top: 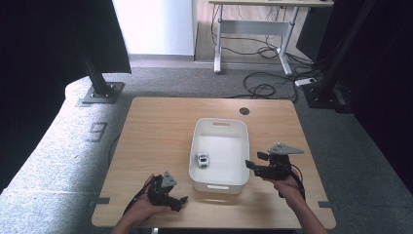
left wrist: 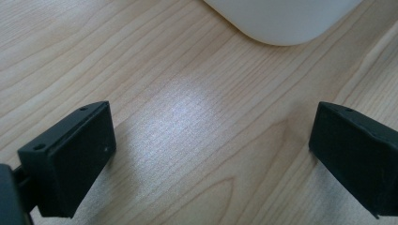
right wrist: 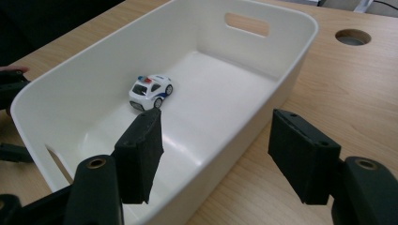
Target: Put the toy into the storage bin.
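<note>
A white plastic bin (top: 241, 146) with cut-out handles stands in the middle of the wooden table (top: 156, 131). A small white toy police car (top: 202, 159) rests on the bin's floor near its left wall, also seen as the car (right wrist: 151, 91) in the right gripper view. My right gripper (top: 255, 161) hovers open at the bin's near right corner. In its own view the right gripper (right wrist: 220, 150) has one jaw over the inside and one outside the bin wall (right wrist: 300, 28). My left gripper (top: 175, 195) is open low over bare wood, left of the bin's near corner (left wrist: 281, 18); the left gripper (left wrist: 211, 145) holds nothing.
A round cable hole (top: 244, 110) is in the table's far edge. Beyond the table lie grey carpet, black frame posts (top: 100, 83), a desk with cables (top: 265, 85) on the floor.
</note>
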Action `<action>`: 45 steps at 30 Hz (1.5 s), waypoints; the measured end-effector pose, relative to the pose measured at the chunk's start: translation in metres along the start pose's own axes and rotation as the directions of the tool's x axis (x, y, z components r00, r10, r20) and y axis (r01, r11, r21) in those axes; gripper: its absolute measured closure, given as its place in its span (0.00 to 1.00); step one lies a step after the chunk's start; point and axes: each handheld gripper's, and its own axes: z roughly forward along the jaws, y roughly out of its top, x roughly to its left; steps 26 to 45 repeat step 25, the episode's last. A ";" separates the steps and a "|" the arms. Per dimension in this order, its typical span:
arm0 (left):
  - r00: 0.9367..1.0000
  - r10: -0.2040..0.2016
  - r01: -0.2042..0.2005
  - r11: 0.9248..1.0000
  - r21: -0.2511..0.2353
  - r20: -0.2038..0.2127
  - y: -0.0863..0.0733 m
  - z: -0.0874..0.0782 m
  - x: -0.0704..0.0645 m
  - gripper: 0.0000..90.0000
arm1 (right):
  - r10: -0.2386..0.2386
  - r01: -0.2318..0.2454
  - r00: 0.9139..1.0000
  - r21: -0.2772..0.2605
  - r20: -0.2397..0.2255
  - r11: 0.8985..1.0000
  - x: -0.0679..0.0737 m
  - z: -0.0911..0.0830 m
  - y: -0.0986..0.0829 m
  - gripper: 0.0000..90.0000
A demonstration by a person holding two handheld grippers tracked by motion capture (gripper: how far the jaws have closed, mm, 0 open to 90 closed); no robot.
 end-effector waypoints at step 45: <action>1.000 -0.001 0.001 1.000 0.001 -0.002 0.000 0.000 0.000 0.01 | 0.034 -0.036 0.999 0.049 0.034 0.998 -0.026 -0.009 -0.046 0.38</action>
